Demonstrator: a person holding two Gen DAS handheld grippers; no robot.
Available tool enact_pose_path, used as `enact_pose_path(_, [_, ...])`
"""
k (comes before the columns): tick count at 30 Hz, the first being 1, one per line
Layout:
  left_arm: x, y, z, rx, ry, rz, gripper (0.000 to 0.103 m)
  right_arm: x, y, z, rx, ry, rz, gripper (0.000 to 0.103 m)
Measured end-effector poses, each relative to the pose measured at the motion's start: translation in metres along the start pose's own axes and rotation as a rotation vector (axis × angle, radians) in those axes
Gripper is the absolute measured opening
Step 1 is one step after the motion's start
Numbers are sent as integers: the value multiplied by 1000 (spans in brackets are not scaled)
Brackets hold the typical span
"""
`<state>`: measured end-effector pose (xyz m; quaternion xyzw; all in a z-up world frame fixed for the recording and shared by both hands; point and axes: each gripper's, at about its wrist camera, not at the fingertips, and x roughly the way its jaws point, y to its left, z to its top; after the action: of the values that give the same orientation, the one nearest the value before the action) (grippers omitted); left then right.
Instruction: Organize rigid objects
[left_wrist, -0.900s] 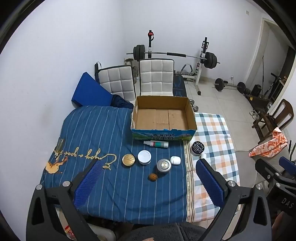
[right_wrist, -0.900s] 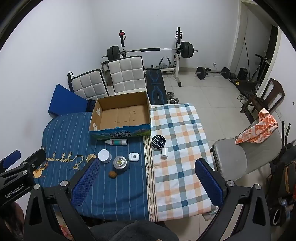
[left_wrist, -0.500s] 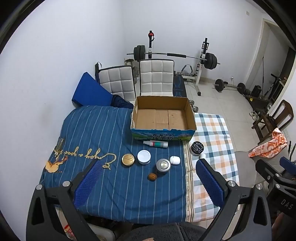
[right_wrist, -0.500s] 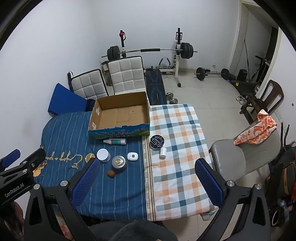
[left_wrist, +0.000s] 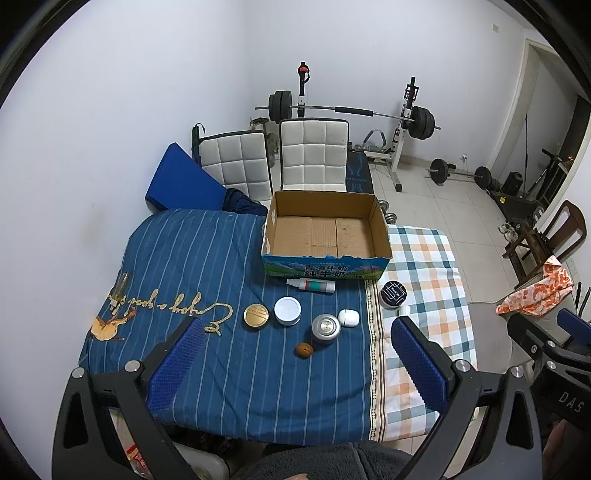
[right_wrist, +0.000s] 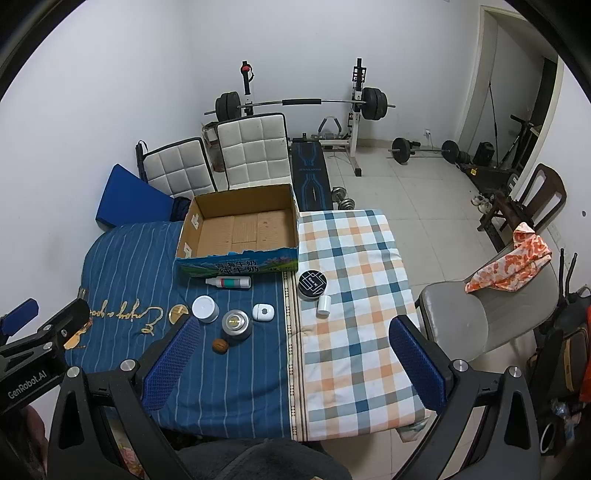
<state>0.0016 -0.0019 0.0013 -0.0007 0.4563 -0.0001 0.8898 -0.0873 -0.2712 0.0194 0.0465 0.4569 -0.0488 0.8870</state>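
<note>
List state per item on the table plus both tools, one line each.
cardboard box: open top, empty
spray bottle: lying on its side, capped
gold tin: lid on, flat
white jar: upright, lid on
silver can: upright
white case: shut
walnut: loose on the cloth
black tin: lid on
white vial: lying down
left tool: open, empty
right tool: open, empty

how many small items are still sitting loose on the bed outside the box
8: spray bottle by the cardboard box; gold tin, white jar, silver tin, white case, walnut on blue; black tin, white cylinder on plaid.
</note>
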Motion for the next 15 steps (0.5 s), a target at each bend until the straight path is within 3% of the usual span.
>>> enact_pose_path(15, [-1, 2, 0, 0, -4, -1, 103, 0, 3, 6, -17, -13, -9, 103])
